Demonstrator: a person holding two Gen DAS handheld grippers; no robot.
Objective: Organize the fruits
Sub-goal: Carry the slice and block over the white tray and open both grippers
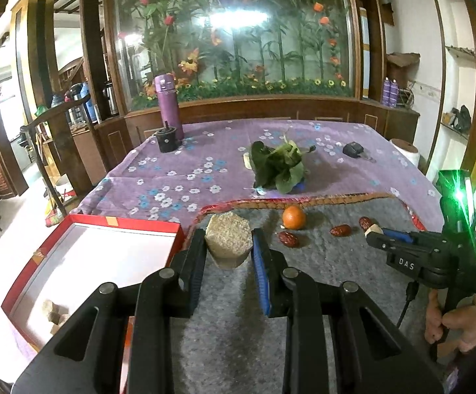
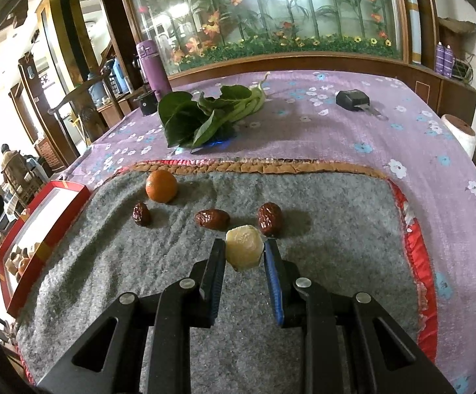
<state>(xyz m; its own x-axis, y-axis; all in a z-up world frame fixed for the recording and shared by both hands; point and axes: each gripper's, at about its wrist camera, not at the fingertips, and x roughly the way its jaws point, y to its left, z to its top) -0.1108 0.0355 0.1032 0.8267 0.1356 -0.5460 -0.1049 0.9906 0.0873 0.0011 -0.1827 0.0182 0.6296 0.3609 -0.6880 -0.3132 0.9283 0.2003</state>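
My left gripper (image 1: 228, 246) is shut on a beige, grainy hexagonal block (image 1: 227, 229), held above the left edge of the grey felt mat (image 1: 320, 262), just right of the red box (image 1: 83, 226). Low over the mat, my right gripper (image 2: 244, 243) is shut on a smaller pale yellow hexagonal piece (image 2: 244, 251), close to a red date (image 2: 270, 218). In the left wrist view the right gripper (image 1: 374, 231) is at the right. An orange (image 2: 161, 186) and two more dates (image 2: 212, 219) (image 2: 141, 213) lie on the mat. Beige chunks (image 1: 54, 312) sit in the box.
Beyond the mat, on the purple flowered cloth, lie leafy greens (image 1: 277, 164) and a black car key (image 1: 352, 148). A purple bottle (image 1: 168, 105) and a black cup (image 1: 167, 139) stand at the far left. A white roll (image 1: 405, 151) stands off the right edge.
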